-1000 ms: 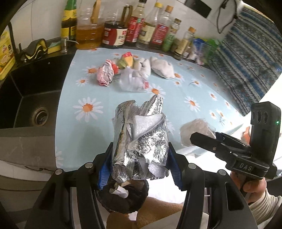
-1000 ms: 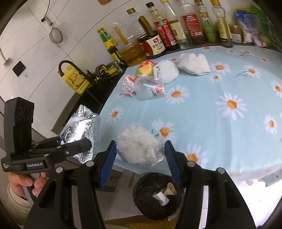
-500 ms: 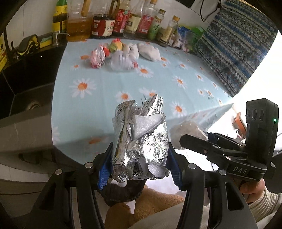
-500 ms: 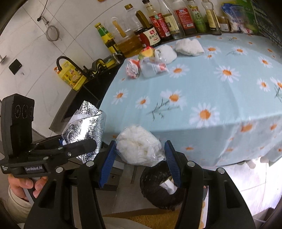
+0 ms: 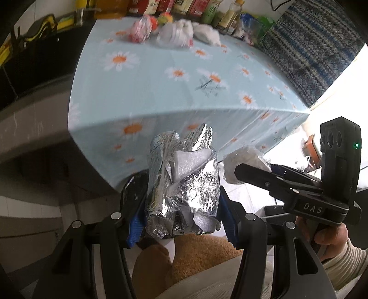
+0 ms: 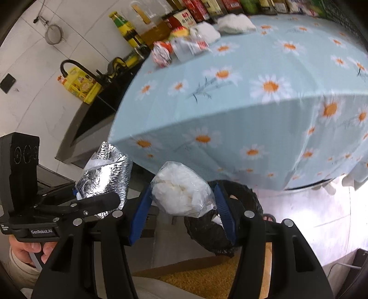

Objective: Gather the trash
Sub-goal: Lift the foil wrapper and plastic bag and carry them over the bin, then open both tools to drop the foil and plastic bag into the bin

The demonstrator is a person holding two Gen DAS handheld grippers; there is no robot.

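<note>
Light blue cloth with daisies [image 6: 253,110] covers the table, and its hanging edge stands between the grippers and the rest of the trash [image 6: 184,43] at the far side: several crumpled wrappers and white bags near a row of bottles [image 6: 197,11]. A dark sink [image 5: 34,64] lies to the left. Below the table edge is a bin with black liner [image 6: 241,195]; something white, perhaps paper, lies inside. The left gripper [image 5: 181,207] is clamped on a crumpled silver foil bag [image 5: 184,184] with white lining showing. The right gripper [image 6: 184,207] is clamped on a clear plastic bag of white stuff [image 6: 181,193], just above the bin
</note>
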